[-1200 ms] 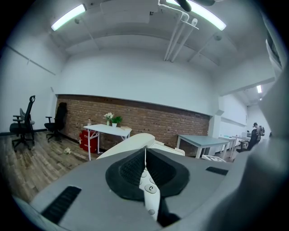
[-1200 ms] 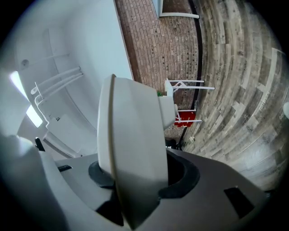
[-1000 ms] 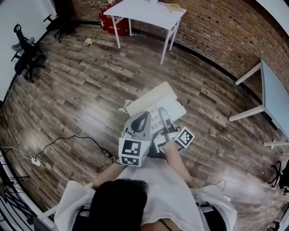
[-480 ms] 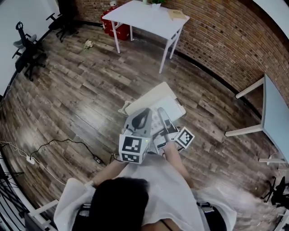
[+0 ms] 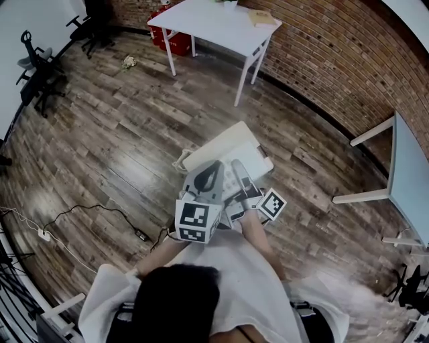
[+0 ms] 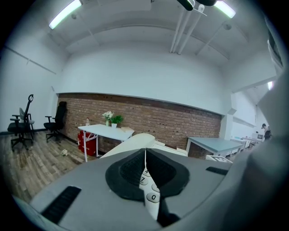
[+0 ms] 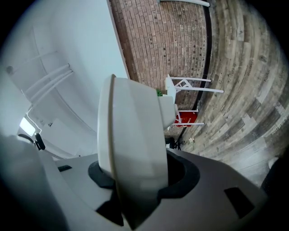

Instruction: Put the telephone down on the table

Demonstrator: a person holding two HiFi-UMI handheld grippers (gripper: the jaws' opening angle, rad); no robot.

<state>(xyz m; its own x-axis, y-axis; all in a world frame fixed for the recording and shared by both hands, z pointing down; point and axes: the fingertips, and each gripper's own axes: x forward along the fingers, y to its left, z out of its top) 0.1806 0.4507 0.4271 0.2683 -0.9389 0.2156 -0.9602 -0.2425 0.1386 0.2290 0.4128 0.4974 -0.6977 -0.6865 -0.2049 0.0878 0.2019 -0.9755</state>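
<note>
Between the jaws of the right gripper (image 7: 135, 182) sits the telephone (image 7: 131, 135), and both dark pads press against its smooth white casing. The jaws stand moderately apart, at the width of the casing, which fills the gap and runs forward well past the fingertips. From this view the casing shows a rounded edge and one long seam line.

The left gripper (image 6: 145, 159) has its jaws drawn almost together, so they meet in a thin line at the tips. A narrow white wedge of the telephone (image 6: 151, 191) is pinched between them. The wedge carries oval keys, on which the digits 7 and 0 are legible. A cream, curved part of the unit extends ahead of the tips.

From the head view, the left gripper (image 5: 213, 175) and right gripper (image 5: 240, 173) lie side by side on the near edge of the telephone (image 5: 231, 149). The unit is a flat, rectangular, white-and-cream body, held in the air in front of the person, above the wooden floor (image 5: 120, 134). A white table (image 5: 214, 20) stands well apart, beside the brick wall (image 5: 335, 53)
</note>
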